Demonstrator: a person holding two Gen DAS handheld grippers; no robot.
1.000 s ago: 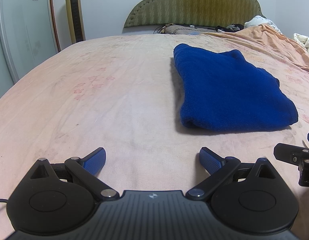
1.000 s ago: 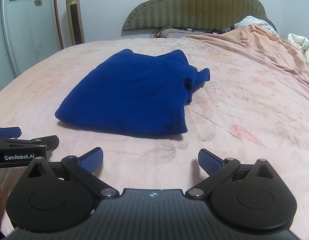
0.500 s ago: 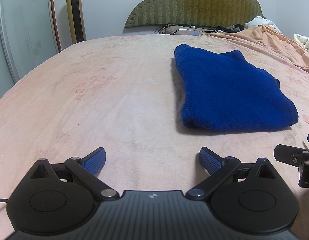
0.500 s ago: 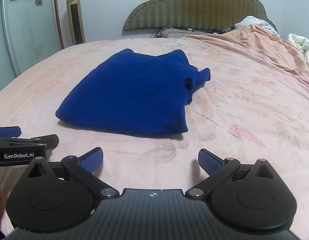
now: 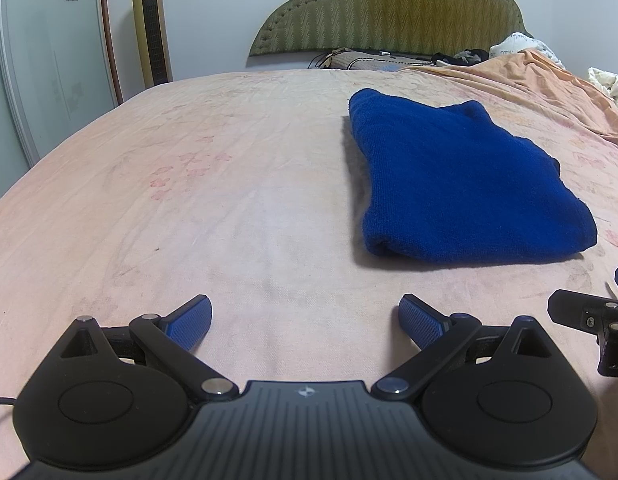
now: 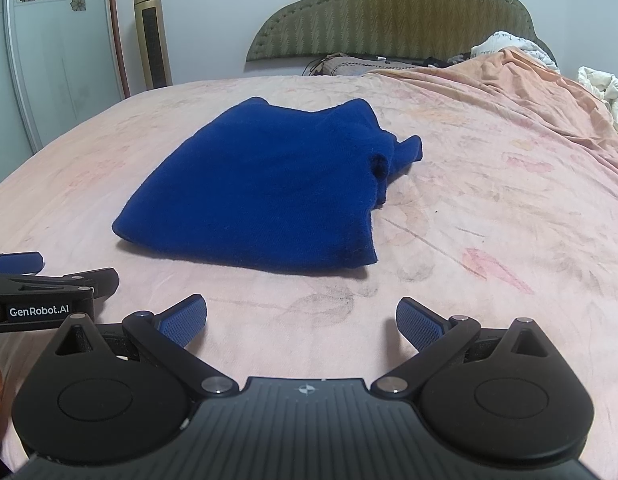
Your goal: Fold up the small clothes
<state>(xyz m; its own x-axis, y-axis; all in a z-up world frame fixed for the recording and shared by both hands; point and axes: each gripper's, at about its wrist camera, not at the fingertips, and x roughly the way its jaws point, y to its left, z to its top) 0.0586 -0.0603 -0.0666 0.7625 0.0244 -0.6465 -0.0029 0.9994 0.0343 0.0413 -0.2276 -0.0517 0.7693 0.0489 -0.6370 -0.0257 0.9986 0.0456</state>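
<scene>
Both left gripper (image 5: 305, 320) and right gripper (image 6: 301, 320) jaws spread wide, empty, short of the blue garment (image 6: 265, 188).

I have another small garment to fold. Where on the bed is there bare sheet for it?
Widest: left of the blue folded garment. Narrower: between it and the orange blanket. The headboard end is cluttered.

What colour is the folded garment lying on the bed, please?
The folded garment is a solid deep blue with no pattern, seen best in the right wrist view.
</scene>
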